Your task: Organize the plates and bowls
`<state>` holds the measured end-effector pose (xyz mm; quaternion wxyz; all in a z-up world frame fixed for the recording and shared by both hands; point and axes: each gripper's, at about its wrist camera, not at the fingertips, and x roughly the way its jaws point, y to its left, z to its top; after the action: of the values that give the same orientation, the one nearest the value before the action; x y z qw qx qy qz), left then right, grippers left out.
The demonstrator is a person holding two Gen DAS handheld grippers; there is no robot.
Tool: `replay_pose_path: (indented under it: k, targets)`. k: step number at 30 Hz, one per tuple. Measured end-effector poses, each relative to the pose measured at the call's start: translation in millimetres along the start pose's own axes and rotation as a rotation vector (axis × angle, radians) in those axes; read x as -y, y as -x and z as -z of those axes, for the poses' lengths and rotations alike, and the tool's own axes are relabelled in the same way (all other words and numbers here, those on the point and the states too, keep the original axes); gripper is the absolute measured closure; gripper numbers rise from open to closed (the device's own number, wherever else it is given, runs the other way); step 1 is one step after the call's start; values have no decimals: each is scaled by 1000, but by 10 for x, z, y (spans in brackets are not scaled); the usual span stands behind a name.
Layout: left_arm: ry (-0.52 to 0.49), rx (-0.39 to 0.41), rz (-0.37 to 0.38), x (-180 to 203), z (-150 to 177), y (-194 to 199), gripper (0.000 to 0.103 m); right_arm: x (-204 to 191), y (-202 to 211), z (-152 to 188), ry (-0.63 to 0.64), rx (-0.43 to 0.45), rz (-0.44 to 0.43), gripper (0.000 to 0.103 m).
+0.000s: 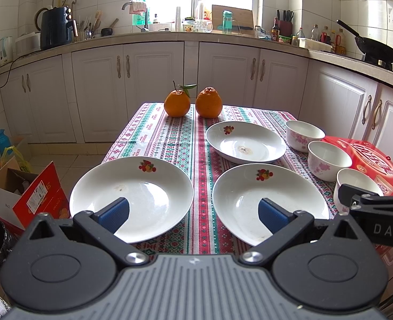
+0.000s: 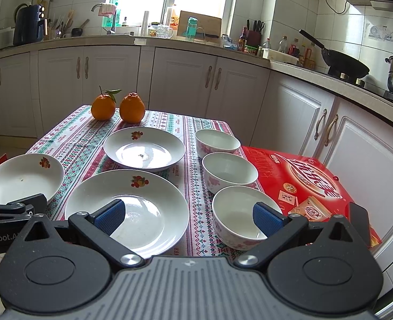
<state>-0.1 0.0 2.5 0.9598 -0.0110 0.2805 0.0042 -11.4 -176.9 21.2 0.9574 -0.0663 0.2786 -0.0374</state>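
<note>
Three white plates with a fruit print lie on the patterned tablecloth: one near left (image 1: 132, 194) (image 2: 20, 177), one near middle (image 1: 268, 200) (image 2: 127, 208), one farther back (image 1: 245, 141) (image 2: 144, 148). Three white bowls with pink flowers stand in a row along the right edge: far (image 1: 304, 134) (image 2: 217, 142), middle (image 1: 328, 164) (image 2: 229, 172), near (image 1: 356, 186) (image 2: 241, 216). My left gripper (image 1: 193, 214) is open and empty above the table's near edge, between the two near plates. My right gripper (image 2: 188, 217) is open and empty, between the near middle plate and the near bowl.
Two oranges (image 1: 192, 102) (image 2: 117, 108) stand at the table's far edge. A red carton (image 2: 311, 186) lies right of the bowls. Cardboard boxes (image 1: 23, 197) stand on the floor at the left. Kitchen cabinets (image 1: 153, 85) run behind the table.
</note>
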Motion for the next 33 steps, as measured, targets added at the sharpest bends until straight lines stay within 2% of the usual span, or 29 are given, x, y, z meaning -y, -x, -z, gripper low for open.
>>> replay_pose_path:
  k: [12,18,27,30,33]
  targets:
    - [-1,2,0,-4,37,-30,1,-36,-25,-31,9,-1,0,0]
    - [-9,22,12,-29,21,-66,1,-68,-54,-94,39,6,-31,0]
    - [-29,45,1,-322,23,-107,1,-109,-186,-357,109,66,-207,0]
    - [-41,57,-5,-463,45,-142,1,-106,-268,-486,119,88,-298,0]
    - [-45,53,24,-623,88,-183,1,-170,-368,-615,147,105,-379,0]
